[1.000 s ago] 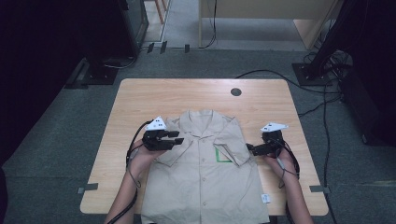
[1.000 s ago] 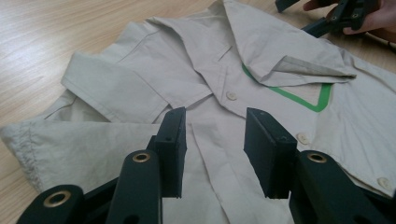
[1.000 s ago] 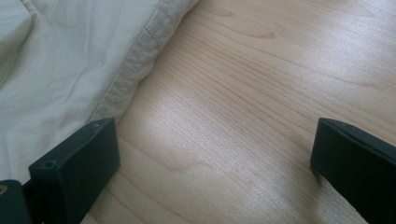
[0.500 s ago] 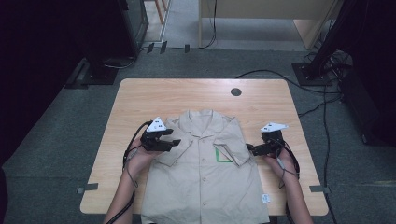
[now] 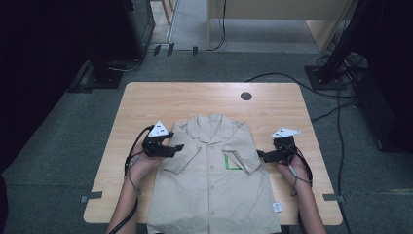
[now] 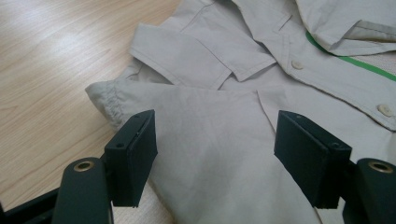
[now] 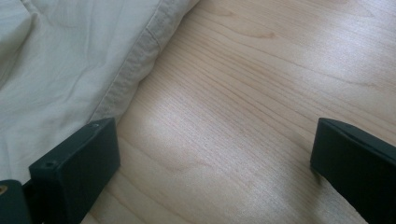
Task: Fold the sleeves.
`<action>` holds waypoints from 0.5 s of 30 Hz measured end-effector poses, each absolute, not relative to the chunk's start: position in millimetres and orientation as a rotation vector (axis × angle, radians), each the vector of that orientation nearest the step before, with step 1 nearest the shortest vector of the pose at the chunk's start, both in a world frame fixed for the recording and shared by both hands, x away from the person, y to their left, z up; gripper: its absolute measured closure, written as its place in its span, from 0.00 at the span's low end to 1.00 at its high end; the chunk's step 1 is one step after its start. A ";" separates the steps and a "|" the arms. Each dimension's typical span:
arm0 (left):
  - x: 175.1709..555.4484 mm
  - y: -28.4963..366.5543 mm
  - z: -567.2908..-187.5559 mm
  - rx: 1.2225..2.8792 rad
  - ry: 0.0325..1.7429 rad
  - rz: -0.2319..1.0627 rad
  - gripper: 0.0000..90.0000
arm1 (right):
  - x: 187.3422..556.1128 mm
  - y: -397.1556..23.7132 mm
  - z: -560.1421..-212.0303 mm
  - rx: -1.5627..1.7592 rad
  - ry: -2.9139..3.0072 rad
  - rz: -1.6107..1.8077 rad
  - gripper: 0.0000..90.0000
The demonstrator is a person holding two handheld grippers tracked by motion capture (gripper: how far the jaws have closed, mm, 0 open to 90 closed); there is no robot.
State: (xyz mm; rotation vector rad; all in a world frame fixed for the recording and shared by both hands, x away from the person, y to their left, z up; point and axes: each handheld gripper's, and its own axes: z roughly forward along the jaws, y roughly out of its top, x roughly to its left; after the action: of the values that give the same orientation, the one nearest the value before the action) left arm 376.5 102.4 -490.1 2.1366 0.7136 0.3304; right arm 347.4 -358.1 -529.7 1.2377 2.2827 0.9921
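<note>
**A:** A khaki short-sleeved shirt lies face up on the wooden table, both sleeves folded in over the chest; how will it handle?

**B:** Light, soft and limp, by the look of it; it should sag and slide rather than keep a fold; the doubled sleeve hem or a seam looks the firmest hold

**A:** And the tongs?

**B:** The left gripper hovers over the folded left sleeve, its jaws just spread wide, cloth lying below them but not pinched; the right gripper stands just beside the other sleeve, jaws wide apart over bare wood, gripping nothing

**A:** What stays unclear?

**B:** The shirt's tail is cut off by the frame's bottom edge; the green-edged patch, perhaps a pocket, is half covered by the right sleeve; the small white tag near the hem is too small to read
</note>
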 end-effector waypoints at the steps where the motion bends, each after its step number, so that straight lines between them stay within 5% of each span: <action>1: 376.7 103.1 -490.3 2.133 0.717 0.329 0.32 | 347.4 -358.0 -529.7 1.238 2.283 0.992 0.01; 15: 379.9 112.4 -493.9 2.133 0.756 0.304 0.32 | 347.4 -358.0 -529.7 1.238 2.283 0.992 0.01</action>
State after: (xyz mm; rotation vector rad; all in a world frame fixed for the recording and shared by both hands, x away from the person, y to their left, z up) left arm 379.9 112.4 -493.9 2.1328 0.7561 0.3038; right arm 347.4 -358.0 -529.7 1.2380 2.2826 0.9922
